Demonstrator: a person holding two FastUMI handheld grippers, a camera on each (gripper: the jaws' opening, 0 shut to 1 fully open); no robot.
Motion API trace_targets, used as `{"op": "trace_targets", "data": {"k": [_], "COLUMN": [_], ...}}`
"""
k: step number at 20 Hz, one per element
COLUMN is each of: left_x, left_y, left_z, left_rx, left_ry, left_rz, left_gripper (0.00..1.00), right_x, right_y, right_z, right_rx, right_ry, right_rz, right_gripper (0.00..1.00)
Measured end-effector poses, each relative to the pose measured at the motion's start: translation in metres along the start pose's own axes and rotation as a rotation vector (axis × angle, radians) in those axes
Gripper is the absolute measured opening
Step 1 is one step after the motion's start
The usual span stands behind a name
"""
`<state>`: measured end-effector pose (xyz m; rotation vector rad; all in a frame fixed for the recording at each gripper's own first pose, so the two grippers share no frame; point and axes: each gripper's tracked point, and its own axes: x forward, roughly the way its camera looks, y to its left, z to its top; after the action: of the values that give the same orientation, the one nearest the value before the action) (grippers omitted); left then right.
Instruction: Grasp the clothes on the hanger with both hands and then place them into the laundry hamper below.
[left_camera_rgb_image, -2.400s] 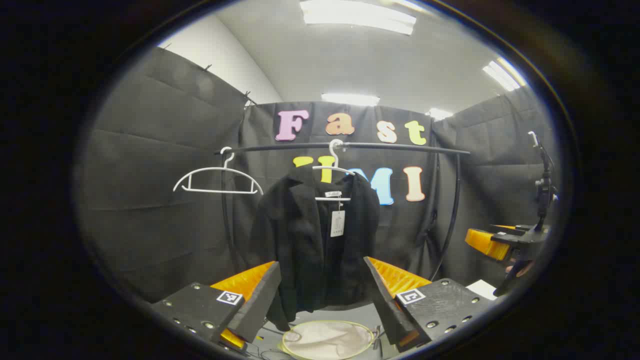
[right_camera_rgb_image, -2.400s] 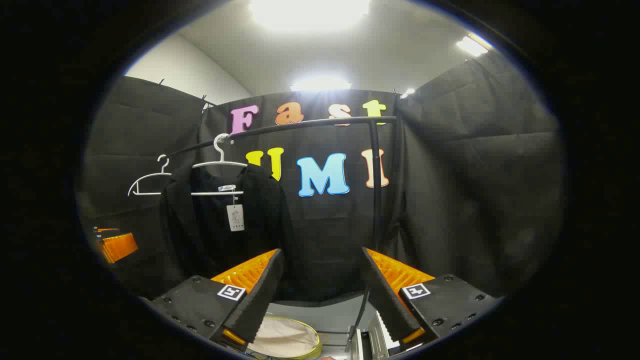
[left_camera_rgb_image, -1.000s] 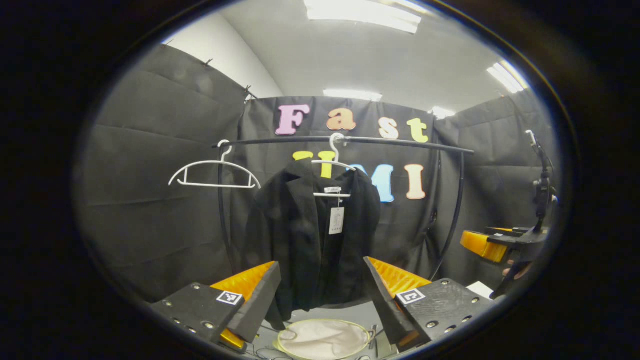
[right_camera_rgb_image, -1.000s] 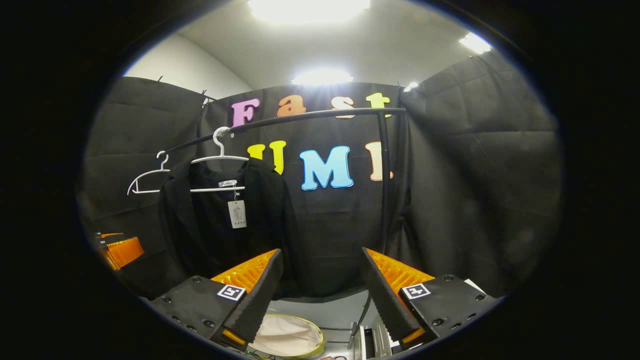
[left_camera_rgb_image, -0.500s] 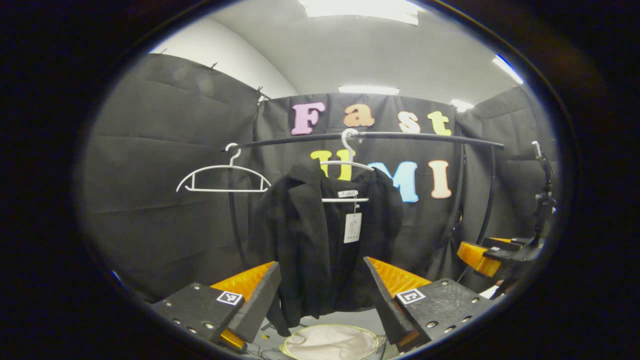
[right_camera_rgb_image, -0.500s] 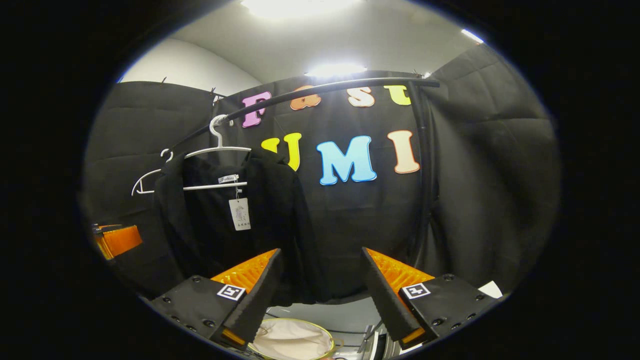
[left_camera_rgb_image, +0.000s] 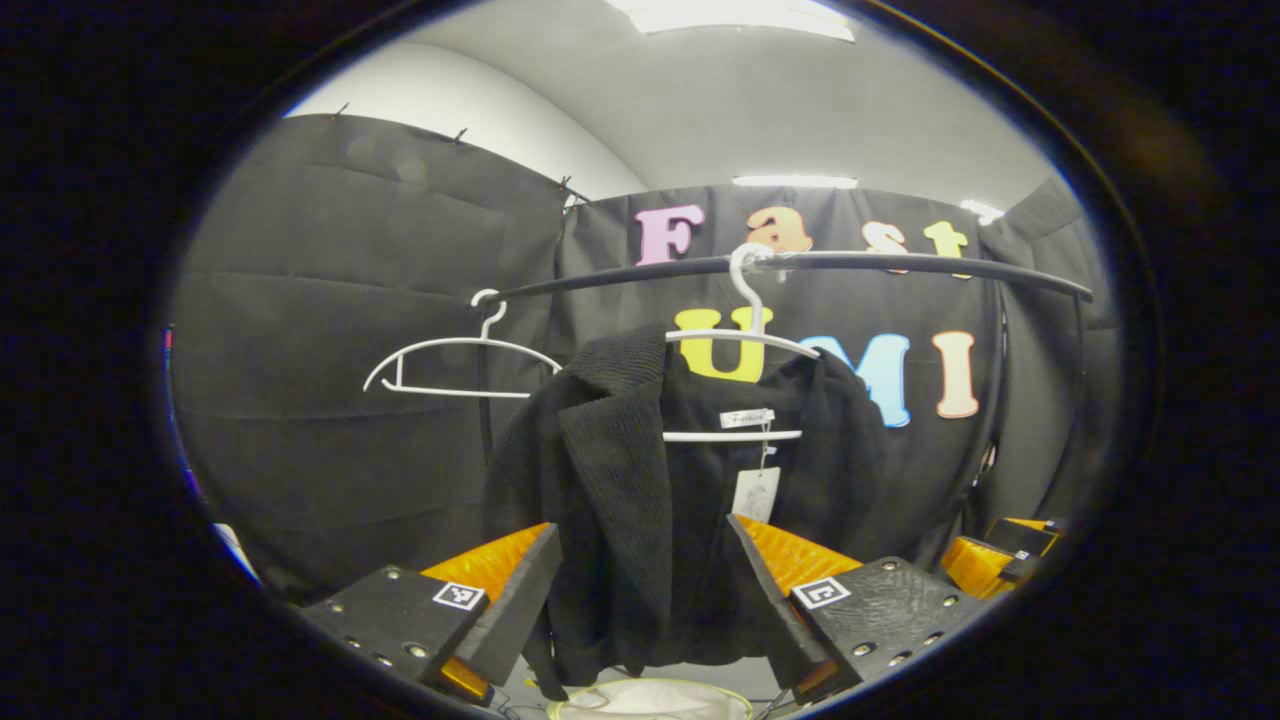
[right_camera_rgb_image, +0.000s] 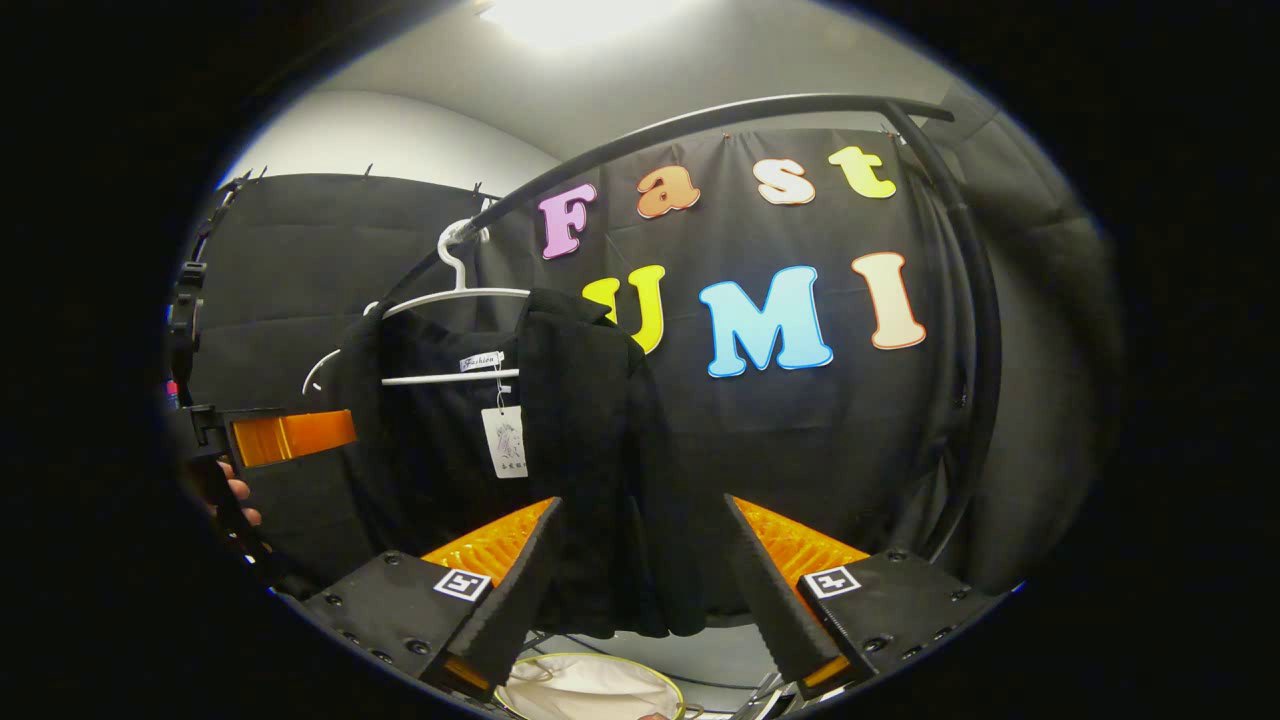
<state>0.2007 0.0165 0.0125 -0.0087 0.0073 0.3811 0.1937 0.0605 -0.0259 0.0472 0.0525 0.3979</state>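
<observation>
You have brought both grippers closer, so the black jacket (left_camera_rgb_image: 650, 500) on its white hanger (left_camera_rgb_image: 745, 340) now looms at frame centre between the wide-open, empty left gripper (left_camera_rgb_image: 640, 590) and right gripper (right_camera_rgb_image: 640, 590), ready for grasping above the hamper (right_camera_rgb_image: 590, 690).

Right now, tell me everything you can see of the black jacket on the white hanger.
The black jacket looks like a textured knit with a wide lapel folded open. It hangs on a white plastic hanger hooked over the black clothes rail, front open, hem dangling just above the cream-lined laundry hamper. A small neck label and a pale paper swing tag show inside the collar. Both open claws, left and right, frame it; contact cannot be told.
</observation>
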Motion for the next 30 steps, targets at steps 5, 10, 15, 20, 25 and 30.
{"op": "trace_targets", "data": {"k": [5, 10, 15, 20, 25, 30], "left_x": [0.043, 0.071, 0.083, 0.083, 0.075, 0.068], "left_y": [0.007, 0.022, 0.029, 0.025, 0.013, 0.014], "left_z": [0.002, 0.009, 0.011, 0.013, 0.015, 0.022], "left_rx": [0.011, 0.064, 0.082, 0.077, 0.065, 0.063], "left_ry": [0.008, -0.005, -0.006, -0.015, -0.011, -0.021], "left_rz": [0.101, 0.191, 0.212, 0.151, 0.062, 0.044], "left_gripper": [0.94, 0.94, 0.78, 0.1, 0.01, 0.01], "right_x": [0.039, 0.062, 0.075, 0.082, 0.109, 0.135], "right_y": [-0.014, -0.01, 0.018, 0.047, 0.067, 0.085], "right_z": [0.0, -0.011, -0.01, 0.003, 0.015, 0.029], "right_rx": [0.048, 0.081, 0.094, 0.094, 0.107, 0.099], "right_ry": [0.004, 0.057, 0.073, 0.037, 0.014, -0.014], "right_rz": [0.027, 0.082, 0.174, 0.236, 0.232, 0.199], "right_gripper": [0.93, 0.98, 0.98, 0.98, 0.98, 0.98]}}
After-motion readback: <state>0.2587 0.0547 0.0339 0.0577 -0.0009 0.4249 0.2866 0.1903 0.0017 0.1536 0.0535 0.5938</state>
